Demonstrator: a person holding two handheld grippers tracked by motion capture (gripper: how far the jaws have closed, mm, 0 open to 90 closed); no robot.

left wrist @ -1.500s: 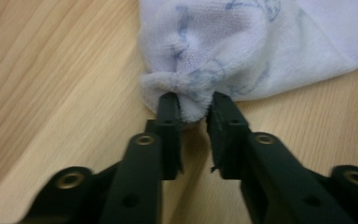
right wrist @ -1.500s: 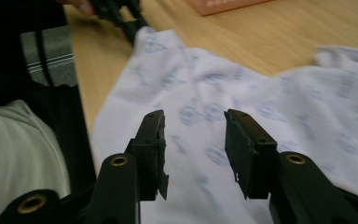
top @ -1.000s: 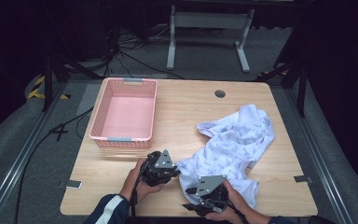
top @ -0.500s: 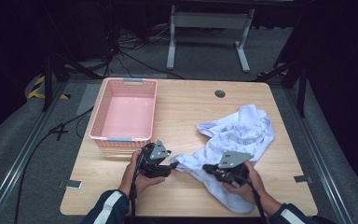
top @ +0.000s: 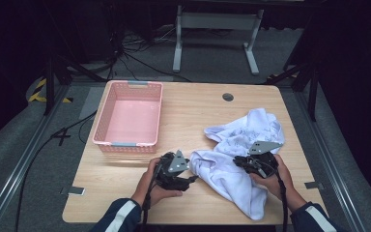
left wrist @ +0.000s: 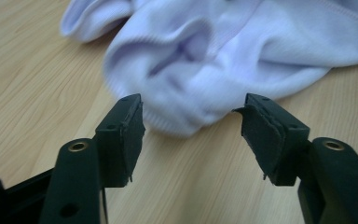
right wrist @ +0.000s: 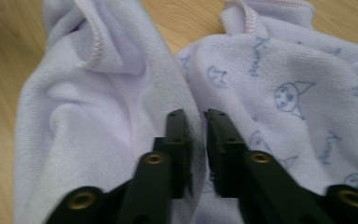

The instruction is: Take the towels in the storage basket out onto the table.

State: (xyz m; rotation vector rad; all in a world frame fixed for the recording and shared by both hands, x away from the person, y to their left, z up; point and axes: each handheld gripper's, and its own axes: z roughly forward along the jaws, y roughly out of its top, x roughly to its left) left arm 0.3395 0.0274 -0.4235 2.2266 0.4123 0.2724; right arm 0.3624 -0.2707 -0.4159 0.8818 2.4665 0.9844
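The white terry-cloth garment with small blue cartoon prints (top: 241, 154) is lying crumpled on the right half of the light wooden tabletop (top: 198, 111), well apart from the pink plastic basket (top: 128, 118) at the far left.

The left claw (left wrist: 191, 128) is standing spread, its jaws having just been opening, and nothing is between them; a rounded edge of the garment is lying just beyond the tips. The right claw (right wrist: 196, 140) is almost pressed together, with a thin fold of the cloth pinched in the narrow gap. Its jaws have just been opening a little, so this grip is looking weak.

The risk, as I am judging it, is that the fold is slipping out of the right claw when the hand is lifting, because so little cloth is caught. The left claw may also be closing on air, or scraping the tabletop, since the edge is lying flat and outside its jaws. If only one side is held, the garment may be dragging toward the near edge.

In the high view the tips of both claws are being covered by the hands and the grey plates. The shape of the garment, and where its sleeves or collar are lying, is hard to make out among the folds.
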